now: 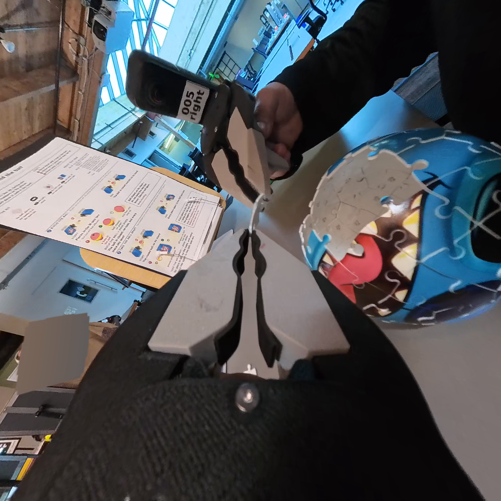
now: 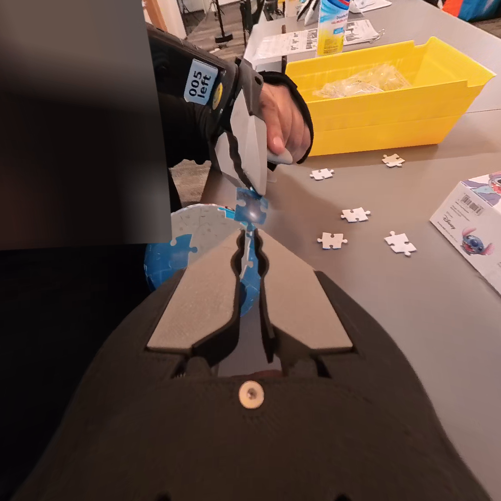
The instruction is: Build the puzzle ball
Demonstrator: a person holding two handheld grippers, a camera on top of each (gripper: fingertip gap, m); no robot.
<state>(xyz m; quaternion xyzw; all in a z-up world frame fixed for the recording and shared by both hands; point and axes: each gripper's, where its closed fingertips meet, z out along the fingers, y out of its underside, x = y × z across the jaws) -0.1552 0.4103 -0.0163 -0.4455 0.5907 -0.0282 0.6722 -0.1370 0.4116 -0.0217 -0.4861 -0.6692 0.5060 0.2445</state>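
Observation:
A blue puzzle piece (image 2: pixel 250 209) hangs in the air between both grippers. In the left wrist view it shows edge-on as a thin white sliver (image 1: pixel 255 214). My left gripper (image 1: pixel 249 233) is shut on one end of it; it also shows in the right wrist view (image 2: pixel 256 189), pinching the piece's top corner. My right gripper (image 2: pixel 249 231) is closed on the piece's lower edge, and its tips (image 1: pixel 261 199) meet the piece from the far side. The partly built puzzle ball (image 1: pixel 406 230) lies on the table to the right, open, with its white inside showing. It sits behind my right fingers (image 2: pixel 187 244).
A yellow bin (image 2: pixel 379 122) holding clear bags stands at the back. Several loose pieces lie white side up on the grey table (image 2: pixel 355 214). A white product box (image 2: pixel 474 230) is at the right. An instruction sheet on a clipboard (image 1: pixel 108 203) stands at the left.

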